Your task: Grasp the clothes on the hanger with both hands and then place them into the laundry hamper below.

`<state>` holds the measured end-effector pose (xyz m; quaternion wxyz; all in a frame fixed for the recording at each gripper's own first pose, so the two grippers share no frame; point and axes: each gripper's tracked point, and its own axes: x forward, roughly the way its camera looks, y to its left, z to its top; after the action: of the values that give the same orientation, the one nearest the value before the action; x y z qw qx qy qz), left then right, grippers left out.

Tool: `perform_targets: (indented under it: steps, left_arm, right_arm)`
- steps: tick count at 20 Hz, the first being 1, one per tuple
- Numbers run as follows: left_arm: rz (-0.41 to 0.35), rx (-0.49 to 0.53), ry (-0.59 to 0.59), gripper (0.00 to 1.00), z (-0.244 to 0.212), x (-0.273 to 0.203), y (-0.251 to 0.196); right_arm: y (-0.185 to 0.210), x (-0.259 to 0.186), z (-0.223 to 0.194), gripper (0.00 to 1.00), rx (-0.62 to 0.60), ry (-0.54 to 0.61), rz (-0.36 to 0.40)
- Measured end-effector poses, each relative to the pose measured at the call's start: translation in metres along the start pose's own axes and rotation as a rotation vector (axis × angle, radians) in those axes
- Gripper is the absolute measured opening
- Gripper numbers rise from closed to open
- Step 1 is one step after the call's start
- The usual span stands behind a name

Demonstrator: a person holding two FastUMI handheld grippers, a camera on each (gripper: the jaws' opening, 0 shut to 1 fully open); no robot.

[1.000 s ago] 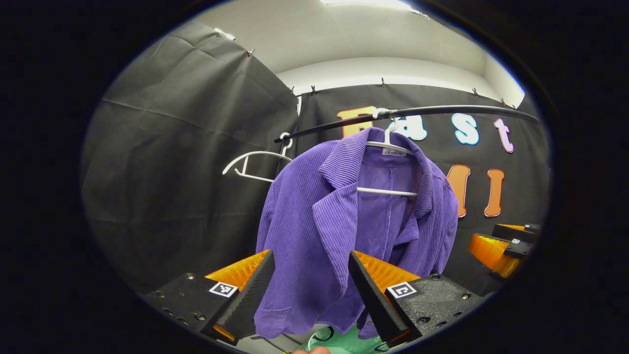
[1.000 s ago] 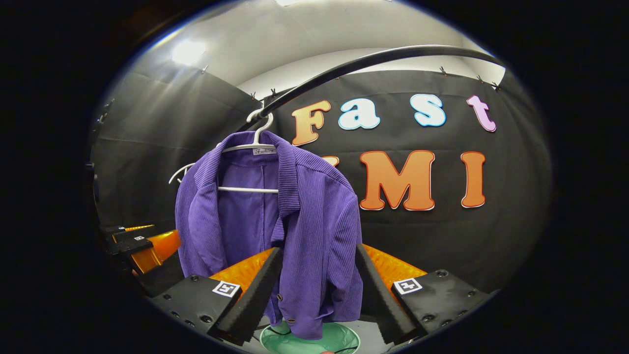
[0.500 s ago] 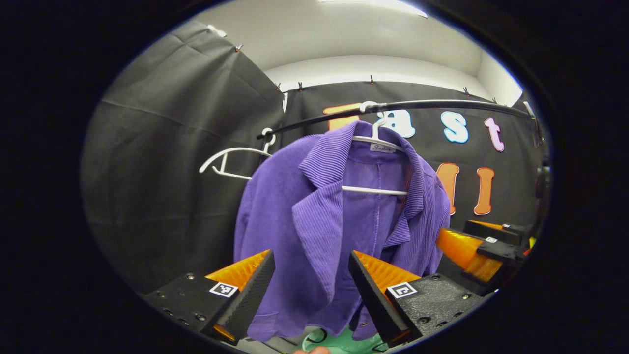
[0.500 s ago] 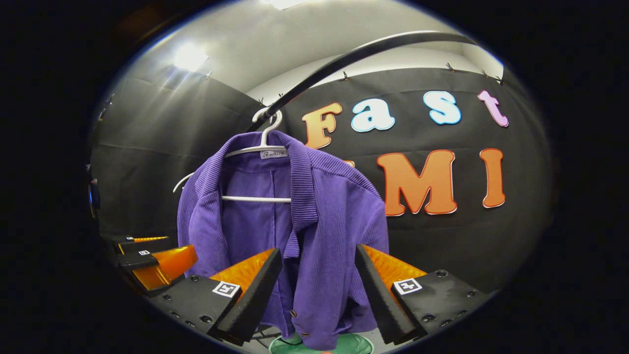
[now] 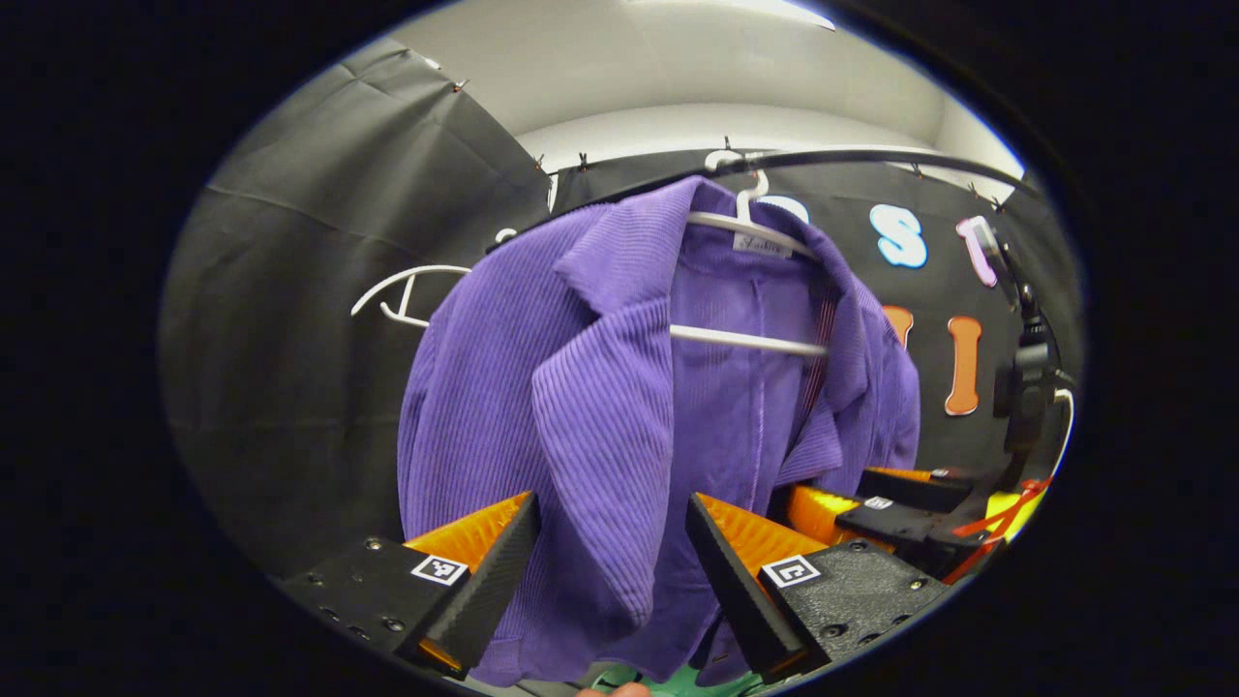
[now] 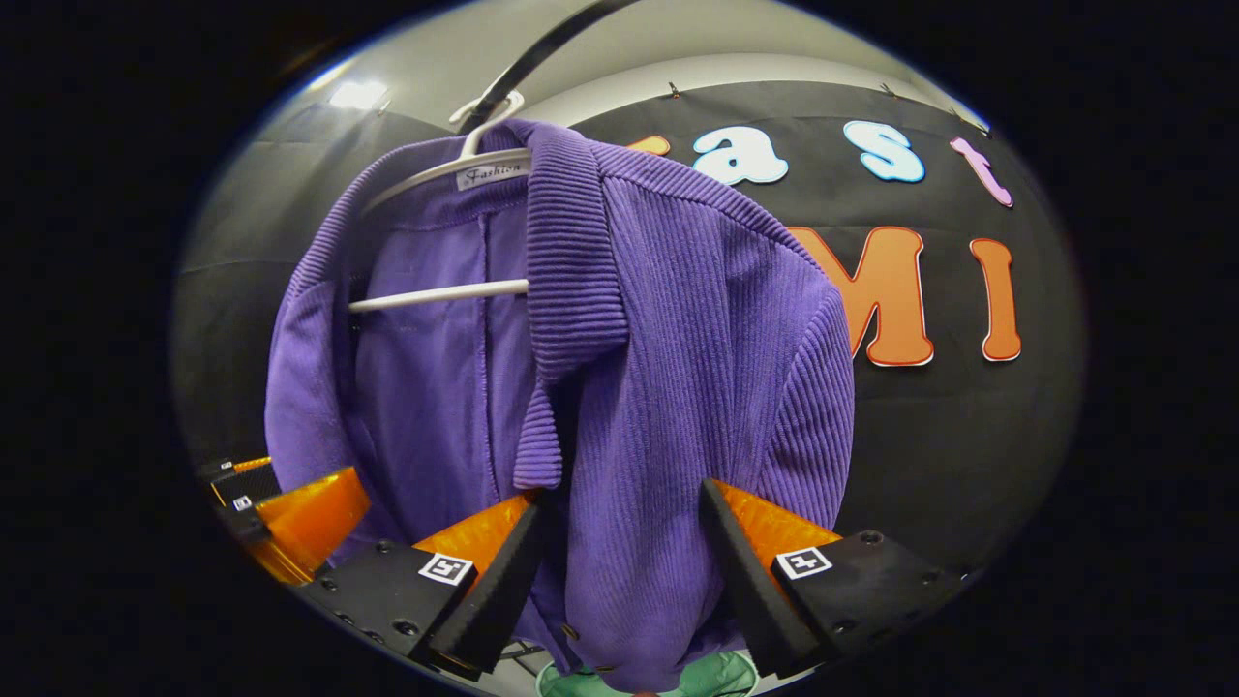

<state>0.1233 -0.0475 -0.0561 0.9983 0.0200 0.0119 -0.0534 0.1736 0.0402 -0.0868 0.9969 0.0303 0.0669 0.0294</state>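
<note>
The jacket (image 5: 619,387) is hanging on a white hanger (image 5: 745,339) from the black rail (image 5: 871,160), with the green hamper (image 6: 716,676) glimpsed directly beneath its hem.

Several risks are being carried into the grasp. If only a thin fold of the front panels is being caught, the ribbed cloth could be lost as soon as it is lifted. If the jacket is being pulled straight down rather than raised off the hanger's shoulders, the hanger may be dragged along the rail or unhooked and dropped with the garment. An uneven pull from the two sides could leave one shoulder snagged. The spare hanger (image 5: 411,290) beside the jacket might also be knocked.

The left gripper (image 5: 612,552) is being held wide open, with the jacket's left front panel hanging between its fingers; whether the cloth is being touched cannot be told. The right gripper (image 6: 619,557) is likewise being held wide apart around the right front panel, and nothing is being clamped yet.
</note>
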Motion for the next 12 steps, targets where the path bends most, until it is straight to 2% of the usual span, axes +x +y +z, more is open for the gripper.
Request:
perform_targets:
  steps: [2,3,5,7,8,10,11,12]
  left_arm:
    - [0.012,0.02,0.009,0.99,-0.012,0.009,0.002]
    - [0.014,0.03,0.014,0.92,-0.017,0.014,0.001]
    - [0.012,0.042,0.021,0.92,-0.026,0.025,0.003]
    - [-0.019,0.028,0.026,0.62,-0.028,0.03,0.003]
    - [-0.076,0.013,0.03,0.47,-0.029,0.032,-0.005]
    - [-0.068,0.018,0.038,0.17,-0.03,0.028,0.005]
    - [-0.071,0.02,0.027,0.02,-0.026,0.029,0.009]
    - [-0.066,0.023,0.011,0.04,-0.019,0.02,0.013]
  right_arm:
    - [-0.004,0.007,0.003,0.94,-0.017,-0.018,-0.017]
    - [-0.008,0.009,0.003,0.94,-0.026,-0.022,-0.03]
    - [-0.018,0.009,0.002,0.67,-0.045,-0.023,-0.051]
    - [-0.026,0.006,0.005,0.33,-0.047,-0.033,-0.067]
    - [-0.031,0.003,0.006,0.15,-0.043,-0.042,-0.075]
    - [-0.042,-0.007,0.014,0.13,-0.042,-0.068,-0.097]
    - [-0.05,-0.014,0.02,0.09,-0.045,-0.094,-0.124]
    - [-0.059,-0.021,0.026,0.08,-0.052,-0.118,-0.147]
